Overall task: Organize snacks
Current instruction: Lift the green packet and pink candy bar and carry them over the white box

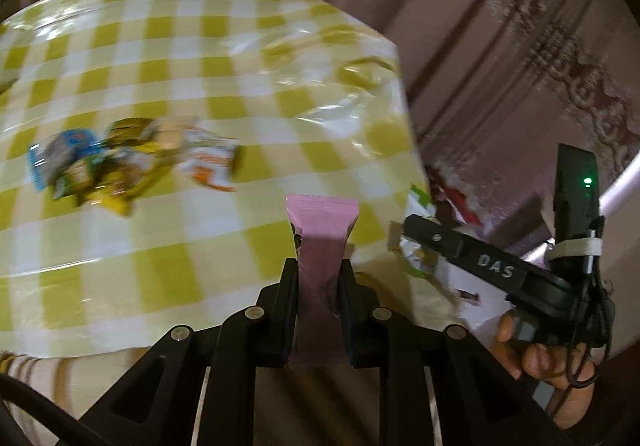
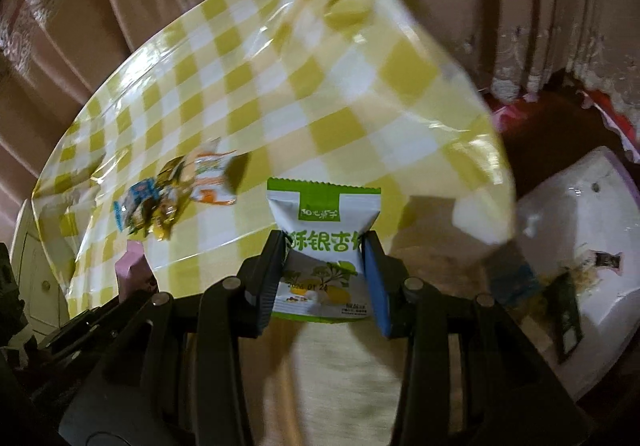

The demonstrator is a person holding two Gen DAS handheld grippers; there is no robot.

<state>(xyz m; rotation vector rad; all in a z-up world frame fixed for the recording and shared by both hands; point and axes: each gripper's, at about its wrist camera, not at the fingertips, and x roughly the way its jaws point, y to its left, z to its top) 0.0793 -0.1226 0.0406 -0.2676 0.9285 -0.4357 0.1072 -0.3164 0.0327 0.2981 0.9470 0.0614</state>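
The left gripper pinches one pink snack bar and the right gripper pinches one white-green packet with Chinese writing, both held over the near edge of the table. Its yellow checked cloth lies mostly bare around one blurred pile of snacks, which cannot be counted. The right gripper body carries the letters "DAS".

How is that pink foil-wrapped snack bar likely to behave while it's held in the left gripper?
The pink foil-wrapped snack bar probably stays fairly stiff: it stands straight out beyond the left gripper without drooping. It looks light, being slim. The glossy wrapper may be slippery, so it could slide between the pads if the grip loosens.
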